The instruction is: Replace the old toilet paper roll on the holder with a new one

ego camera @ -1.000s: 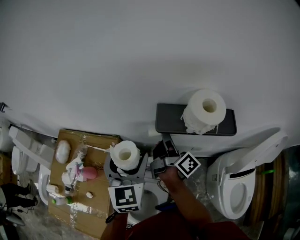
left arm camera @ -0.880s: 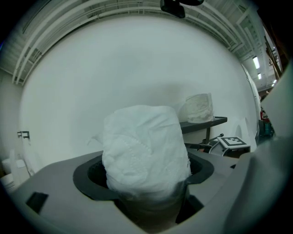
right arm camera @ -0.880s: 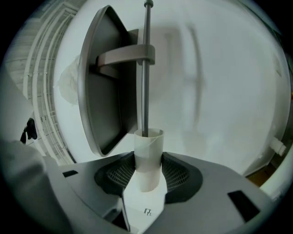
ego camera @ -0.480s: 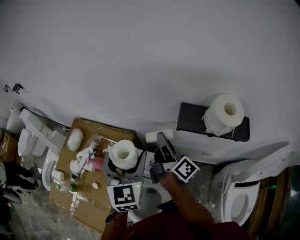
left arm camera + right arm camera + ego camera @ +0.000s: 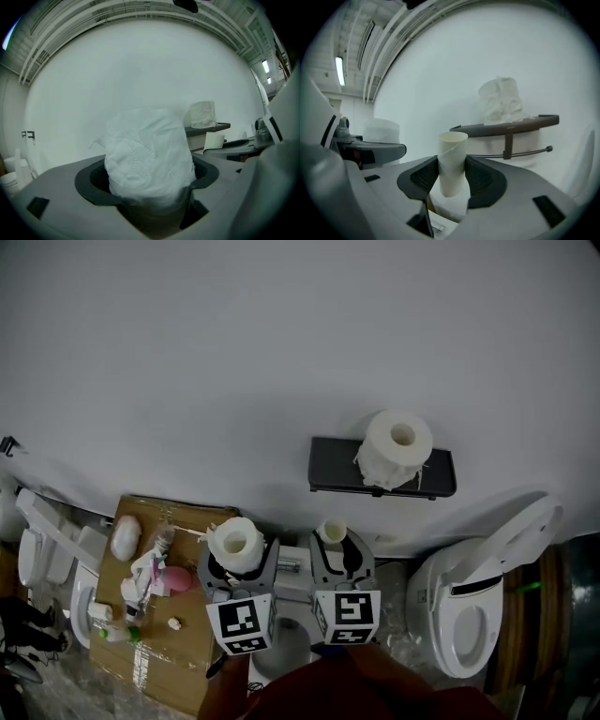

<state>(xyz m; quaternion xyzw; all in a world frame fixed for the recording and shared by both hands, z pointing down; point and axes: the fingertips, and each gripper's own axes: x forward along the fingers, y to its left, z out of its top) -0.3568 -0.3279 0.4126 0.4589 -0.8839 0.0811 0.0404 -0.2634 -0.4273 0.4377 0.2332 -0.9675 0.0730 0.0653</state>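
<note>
A full white toilet paper roll (image 5: 234,541) (image 5: 147,154) stands upright in my left gripper (image 5: 236,561) (image 5: 147,190), whose jaws are shut on it. An empty cardboard tube (image 5: 332,532) (image 5: 452,161) stands upright between the pads of my right gripper (image 5: 336,557) (image 5: 451,180), which is shut on it. The two grippers hang side by side below the dark wall holder (image 5: 382,476) (image 5: 506,125). Its thin bar (image 5: 513,152) under the shelf is bare. Another rumpled roll (image 5: 396,448) (image 5: 500,101) sits on top of the shelf.
A white toilet (image 5: 478,610) with its lid raised stands at the right. A cardboard box (image 5: 155,662) at the left carries bottles and small items. Another white toilet (image 5: 47,559) is at the far left. The plain white wall fills the upper view.
My right gripper has rolled upright, turning the cardboard tube from lying sideways to standing, and now sits level beside the left gripper. The left gripper still holds the roll.
</note>
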